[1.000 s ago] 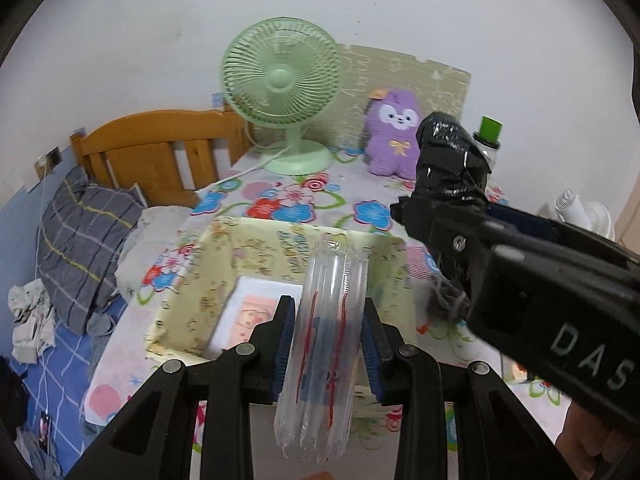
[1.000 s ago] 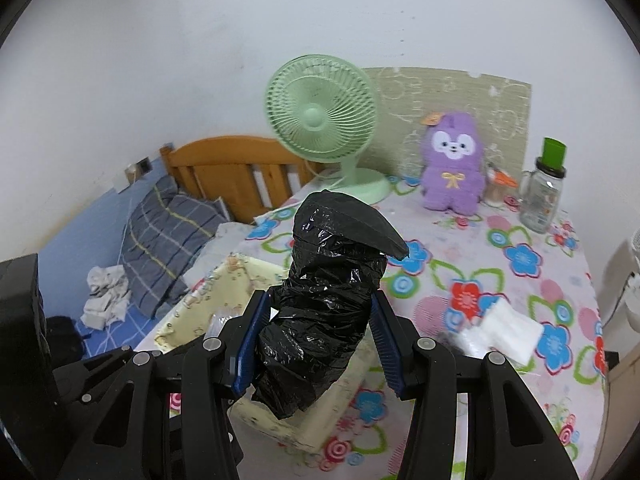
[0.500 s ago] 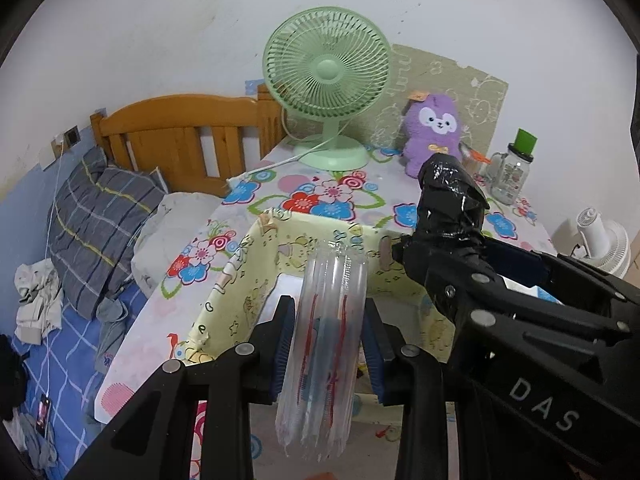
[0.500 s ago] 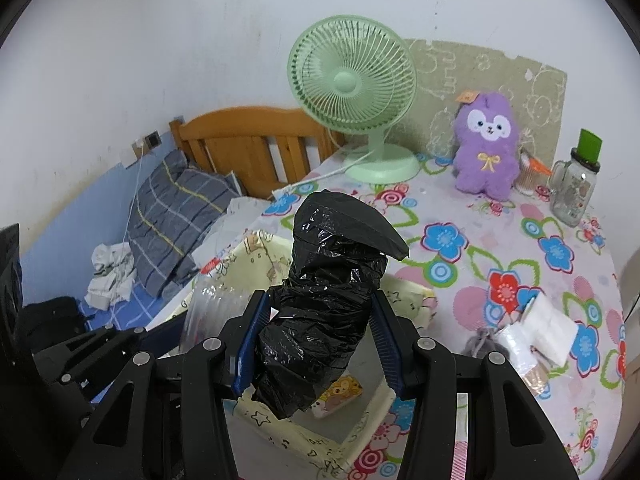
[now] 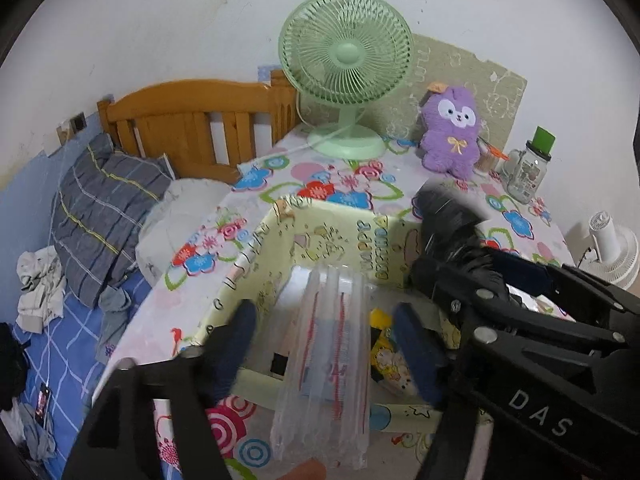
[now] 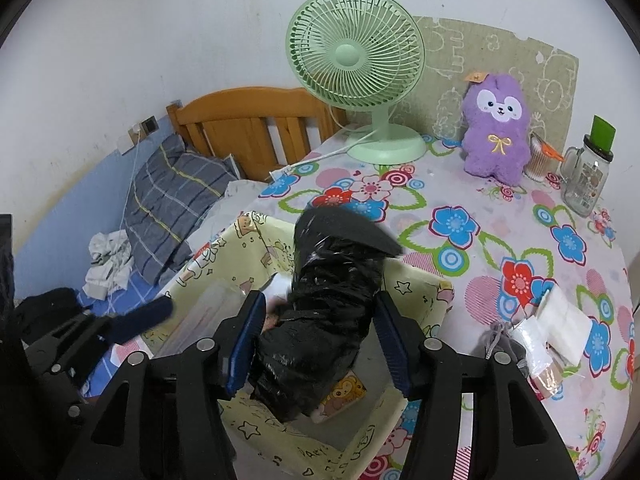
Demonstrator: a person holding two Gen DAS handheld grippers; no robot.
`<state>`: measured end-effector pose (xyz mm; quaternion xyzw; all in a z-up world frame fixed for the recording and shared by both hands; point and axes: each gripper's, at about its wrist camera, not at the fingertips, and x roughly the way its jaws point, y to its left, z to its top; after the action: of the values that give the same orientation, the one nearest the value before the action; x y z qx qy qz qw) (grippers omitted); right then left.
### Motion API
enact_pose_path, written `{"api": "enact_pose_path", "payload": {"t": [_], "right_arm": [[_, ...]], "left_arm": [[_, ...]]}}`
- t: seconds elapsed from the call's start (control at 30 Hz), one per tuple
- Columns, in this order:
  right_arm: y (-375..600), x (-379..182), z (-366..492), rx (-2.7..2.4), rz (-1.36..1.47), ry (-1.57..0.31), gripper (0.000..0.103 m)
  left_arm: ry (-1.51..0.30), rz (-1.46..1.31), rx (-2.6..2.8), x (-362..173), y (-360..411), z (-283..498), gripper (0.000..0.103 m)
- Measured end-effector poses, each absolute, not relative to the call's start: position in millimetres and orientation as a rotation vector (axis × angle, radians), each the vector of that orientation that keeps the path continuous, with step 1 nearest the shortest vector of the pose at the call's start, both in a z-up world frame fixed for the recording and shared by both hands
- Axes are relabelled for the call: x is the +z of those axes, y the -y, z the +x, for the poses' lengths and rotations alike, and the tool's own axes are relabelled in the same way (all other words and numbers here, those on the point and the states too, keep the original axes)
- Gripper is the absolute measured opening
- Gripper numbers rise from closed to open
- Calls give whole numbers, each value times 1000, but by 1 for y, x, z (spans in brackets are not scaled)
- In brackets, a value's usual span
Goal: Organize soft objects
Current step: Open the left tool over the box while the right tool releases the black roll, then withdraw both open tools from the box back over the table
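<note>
Left wrist: air cushion point(image 5: 324, 364) between opening jaws

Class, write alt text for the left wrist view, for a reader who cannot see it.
The left gripper, jaws opening, releases a clear air-cushion pack over a yellow fabric box on a flowered table. The right gripper brings a black plastic bundle alongside.
</note>
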<state>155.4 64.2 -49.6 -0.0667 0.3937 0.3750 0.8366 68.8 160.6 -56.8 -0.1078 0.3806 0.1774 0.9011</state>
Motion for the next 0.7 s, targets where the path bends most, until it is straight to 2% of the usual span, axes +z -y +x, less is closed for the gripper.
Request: {"api": "enact_pose_path", "payload": {"t": [0.03, 0.1, 0.17, 0.7], "right_arm": [[-64, -50, 156, 796, -141, -833, 64], [-65, -49, 155, 788, -148, -822, 78], [-65, -48, 153, 788, -155, -805, 84], [-34, -33, 144, 758, -97, -761, 86]], "left_arm": [[-785, -216, 374, -56, -160, 68, 83], [-785, -199, 372, -56, -159, 69, 87], [-788, -190, 370, -56, -158, 69, 89], [-749, -169, 324, -41, -134, 63, 93]]}}
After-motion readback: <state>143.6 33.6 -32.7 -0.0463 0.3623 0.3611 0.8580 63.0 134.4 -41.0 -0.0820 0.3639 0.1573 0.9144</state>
